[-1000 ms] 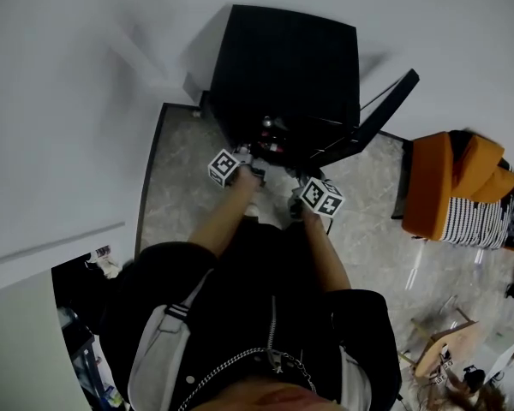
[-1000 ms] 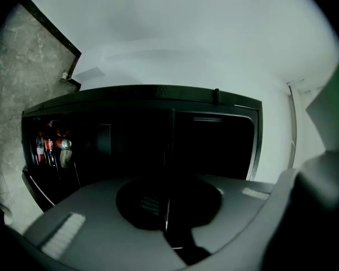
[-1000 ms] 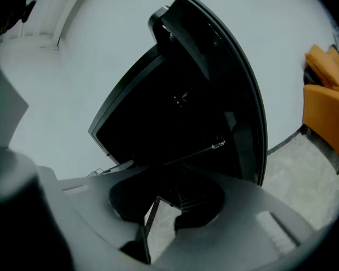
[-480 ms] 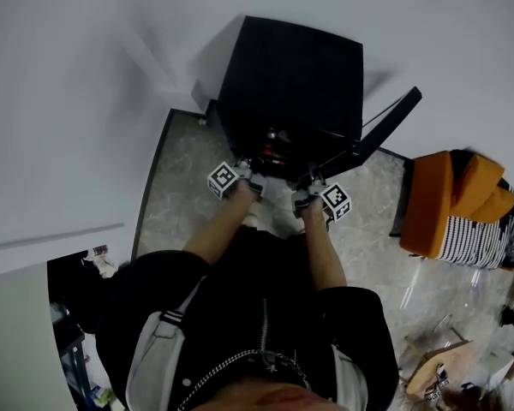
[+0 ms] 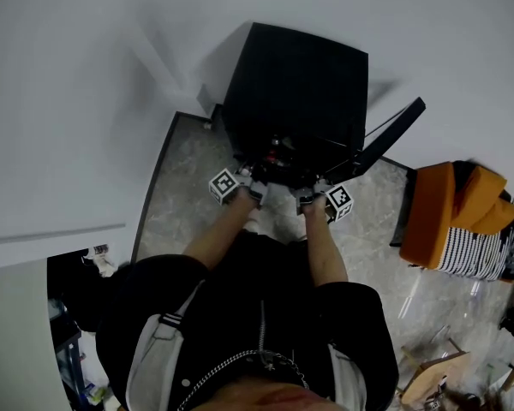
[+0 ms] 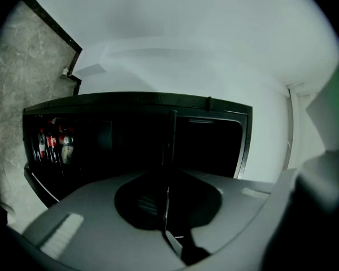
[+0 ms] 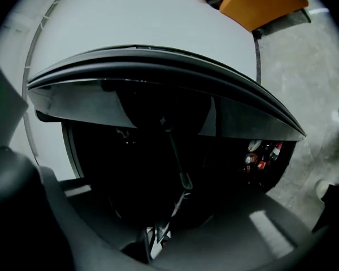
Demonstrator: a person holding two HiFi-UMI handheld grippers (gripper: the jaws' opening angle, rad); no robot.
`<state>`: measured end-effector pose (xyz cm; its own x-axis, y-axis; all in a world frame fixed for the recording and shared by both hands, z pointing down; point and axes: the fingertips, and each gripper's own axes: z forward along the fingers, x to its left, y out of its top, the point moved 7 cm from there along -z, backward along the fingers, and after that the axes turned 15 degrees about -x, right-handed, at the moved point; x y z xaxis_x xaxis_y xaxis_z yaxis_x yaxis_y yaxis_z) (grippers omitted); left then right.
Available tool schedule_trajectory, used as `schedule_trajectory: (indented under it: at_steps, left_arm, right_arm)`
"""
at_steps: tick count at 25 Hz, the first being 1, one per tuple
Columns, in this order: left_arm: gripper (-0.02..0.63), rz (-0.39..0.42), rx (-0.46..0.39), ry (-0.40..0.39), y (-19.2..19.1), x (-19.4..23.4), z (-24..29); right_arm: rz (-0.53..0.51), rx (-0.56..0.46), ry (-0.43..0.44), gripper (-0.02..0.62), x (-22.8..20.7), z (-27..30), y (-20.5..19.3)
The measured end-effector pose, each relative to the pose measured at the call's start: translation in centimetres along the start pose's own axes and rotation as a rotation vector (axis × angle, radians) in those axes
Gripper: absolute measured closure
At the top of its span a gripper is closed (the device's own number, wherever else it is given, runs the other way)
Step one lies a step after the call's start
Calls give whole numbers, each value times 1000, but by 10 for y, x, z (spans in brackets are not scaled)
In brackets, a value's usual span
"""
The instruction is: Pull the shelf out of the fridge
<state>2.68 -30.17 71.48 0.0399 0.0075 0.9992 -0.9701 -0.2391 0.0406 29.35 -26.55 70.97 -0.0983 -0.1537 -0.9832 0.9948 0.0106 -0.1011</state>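
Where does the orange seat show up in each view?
Head view: orange seat at the right edge, mid-height.
Left gripper view: not in it.
Right gripper view: orange seat at the top edge, right of centre.
Shared landmark: black fridge, in all three.

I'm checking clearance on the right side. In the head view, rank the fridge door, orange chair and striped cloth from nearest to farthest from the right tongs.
From the right tongs, which have just been closing with the shelf edge between them:
1. Fridge door, open, just to their right.
2. Orange chair, farther right.
3. Striped cloth, beyond the chair.
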Motion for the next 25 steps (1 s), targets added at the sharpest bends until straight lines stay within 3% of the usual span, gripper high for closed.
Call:
schedule_trajectory:
  at_steps: [6, 11, 15, 25]
  left_arm:
    - [575, -9, -39, -20, 35, -7, 9]
    - [584, 81, 83, -3, 64, -5, 18]
    - [583, 62, 111, -13, 63, -9, 15]
    - [584, 25, 69, -31, 55, -13, -20]
  right_arm:
    - [0, 22, 18, 565, -1, -4, 1]
    - [-1, 40, 27, 566, -4, -7, 2]
    - [5, 34, 27, 568, -4, -13, 3]
    - [-8, 19, 46, 569, -4, -39, 2]
